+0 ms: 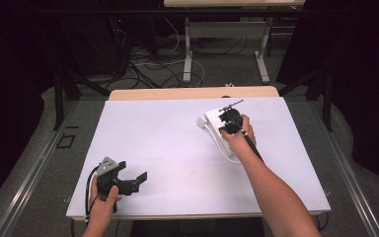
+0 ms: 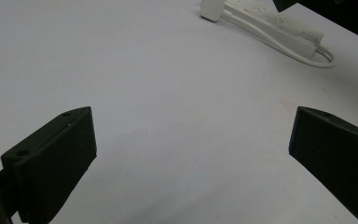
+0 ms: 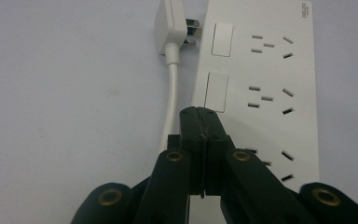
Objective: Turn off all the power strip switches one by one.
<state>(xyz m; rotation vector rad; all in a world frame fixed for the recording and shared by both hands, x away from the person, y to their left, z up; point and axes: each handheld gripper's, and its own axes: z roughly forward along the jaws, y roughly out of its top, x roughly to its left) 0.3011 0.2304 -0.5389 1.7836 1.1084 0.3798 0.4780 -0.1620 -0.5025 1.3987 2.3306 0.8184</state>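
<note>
Jaws pressed together, the right hand-held gripper (image 3: 200, 122) pushes a power strip (image 3: 261, 93) switch (image 3: 216, 91); next it needs a firm press. The left hand-held gripper (image 1: 128, 178) waits open.

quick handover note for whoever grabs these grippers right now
Left gripper: open, holds nothing, near the front left of the table.
Right gripper: jaws shut, nothing between them, tips over the power strip by its rocker switches.
Plug lies beside the strip's end, prongs out of any socket.
Done: nothing visibly plugged in.
Left: probably press a switch; I can't tell its position.
</note>
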